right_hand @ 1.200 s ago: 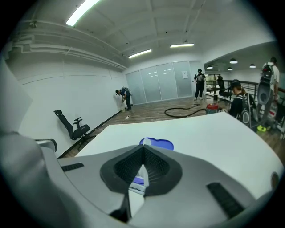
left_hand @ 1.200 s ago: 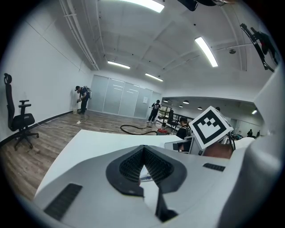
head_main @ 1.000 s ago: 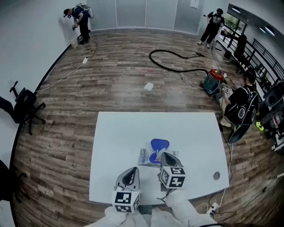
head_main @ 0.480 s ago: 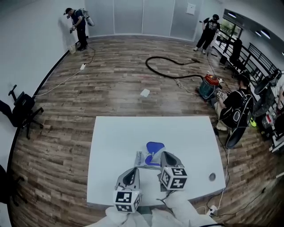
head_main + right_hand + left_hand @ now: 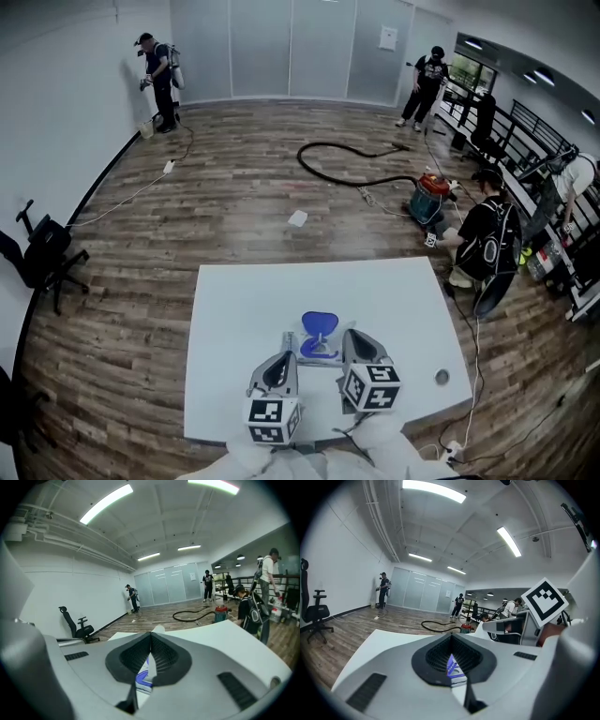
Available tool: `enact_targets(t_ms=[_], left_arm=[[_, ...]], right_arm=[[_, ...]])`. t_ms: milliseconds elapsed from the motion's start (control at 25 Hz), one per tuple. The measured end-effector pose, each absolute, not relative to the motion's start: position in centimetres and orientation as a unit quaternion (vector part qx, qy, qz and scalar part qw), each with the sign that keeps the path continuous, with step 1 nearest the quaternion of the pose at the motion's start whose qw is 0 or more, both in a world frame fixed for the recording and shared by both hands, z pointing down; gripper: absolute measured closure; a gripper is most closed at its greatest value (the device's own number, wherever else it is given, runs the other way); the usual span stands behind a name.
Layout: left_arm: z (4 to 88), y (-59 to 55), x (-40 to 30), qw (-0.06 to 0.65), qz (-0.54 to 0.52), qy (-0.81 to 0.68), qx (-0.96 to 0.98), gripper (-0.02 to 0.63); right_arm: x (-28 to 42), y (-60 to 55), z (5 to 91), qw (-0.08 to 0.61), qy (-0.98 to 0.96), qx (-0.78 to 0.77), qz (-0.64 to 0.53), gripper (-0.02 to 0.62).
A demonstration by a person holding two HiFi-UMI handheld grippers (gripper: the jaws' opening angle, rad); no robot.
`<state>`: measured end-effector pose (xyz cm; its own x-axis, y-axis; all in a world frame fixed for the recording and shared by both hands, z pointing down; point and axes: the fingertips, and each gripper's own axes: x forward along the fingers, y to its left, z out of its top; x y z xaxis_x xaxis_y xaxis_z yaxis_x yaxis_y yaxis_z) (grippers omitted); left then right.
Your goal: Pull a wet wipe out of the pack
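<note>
The wet wipe pack [image 5: 310, 351] lies on the white table [image 5: 234, 309], white with purple print, its blue lid [image 5: 319, 324] standing open. It sits between the two grippers' tips. My left gripper [image 5: 283, 359] is just left of the pack and my right gripper [image 5: 352, 337] just right of it. Both have their jaws closed tip to tip, with nothing clearly held. Through the left gripper [image 5: 451, 635] the pack [image 5: 453, 668] shows below the tips. Through the right gripper [image 5: 151, 633] the pack [image 5: 143, 677] shows too; a small white tip beyond the jaws is unclear.
A round grommet [image 5: 442, 377] sits near the table's right front corner. On the wood floor are a vacuum [image 5: 427, 195] with a black hose, a paper scrap [image 5: 297, 218] and an office chair [image 5: 42, 253] at left. A person [image 5: 483, 239] crouches right of the table.
The right gripper has drawn back from over the pack to its right side. The pack now shows between the two grippers with its lid upright. The head view has tilted.
</note>
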<state>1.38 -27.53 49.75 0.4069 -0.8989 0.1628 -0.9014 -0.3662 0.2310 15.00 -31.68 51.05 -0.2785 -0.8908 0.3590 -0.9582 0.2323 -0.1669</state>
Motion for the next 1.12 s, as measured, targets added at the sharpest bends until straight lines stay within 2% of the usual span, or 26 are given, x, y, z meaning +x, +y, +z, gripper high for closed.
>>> enact_targets(t_ms=[640, 1120], left_arm=[[49.1, -26.6, 6.7, 0.132, 0.017, -0.487, 0.863, 0.607], [48.9, -27.3, 7.7, 0.131, 0.017, -0.489, 0.862, 0.607]], right_arm=[[17.9, -26.2, 50.1, 0.065, -0.758, 0.626, 0.168, 0.584], [19.1, -26.2, 50.3, 0.061, -0.754, 0.631, 0.172, 0.584]])
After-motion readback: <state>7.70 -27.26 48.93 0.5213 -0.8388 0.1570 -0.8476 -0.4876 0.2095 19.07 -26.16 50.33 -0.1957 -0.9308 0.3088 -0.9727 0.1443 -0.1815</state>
